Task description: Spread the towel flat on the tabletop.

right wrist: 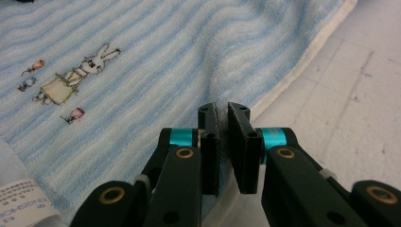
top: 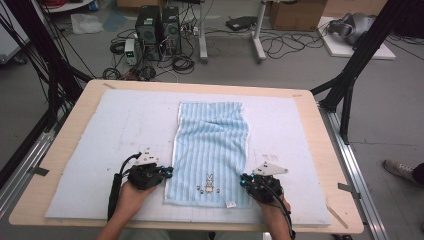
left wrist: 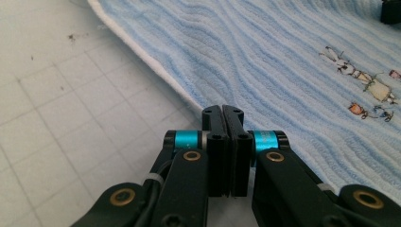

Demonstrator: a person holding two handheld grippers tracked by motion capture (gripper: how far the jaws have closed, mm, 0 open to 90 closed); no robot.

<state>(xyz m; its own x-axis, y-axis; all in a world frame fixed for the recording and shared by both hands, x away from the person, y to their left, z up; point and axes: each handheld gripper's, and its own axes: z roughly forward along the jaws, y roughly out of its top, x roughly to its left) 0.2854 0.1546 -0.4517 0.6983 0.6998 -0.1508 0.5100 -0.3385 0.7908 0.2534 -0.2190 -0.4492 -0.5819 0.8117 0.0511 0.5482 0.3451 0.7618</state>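
A light blue striped towel (top: 212,145) lies flat lengthwise on the white mat (top: 125,125), with a small rabbit embroidery (top: 209,179) near its close end. My left gripper (top: 170,171) sits at the towel's left edge (left wrist: 161,71), its jaws pressed together with nothing between them (left wrist: 222,109). At the towel's right edge my right gripper (top: 242,178) has its jaws a narrow gap apart (right wrist: 222,108), low over the white hem (right wrist: 302,61). I can see no cloth held in that gap. The rabbit (right wrist: 75,78) and a white label (right wrist: 23,198) lie to its left.
The mat covers most of a wooden table (top: 70,125). Bare mat lies to both sides of the towel. Beyond the table's far edge the floor holds computer towers (top: 157,30), cables and boxes. Black frame posts (top: 350,75) stand at either side.
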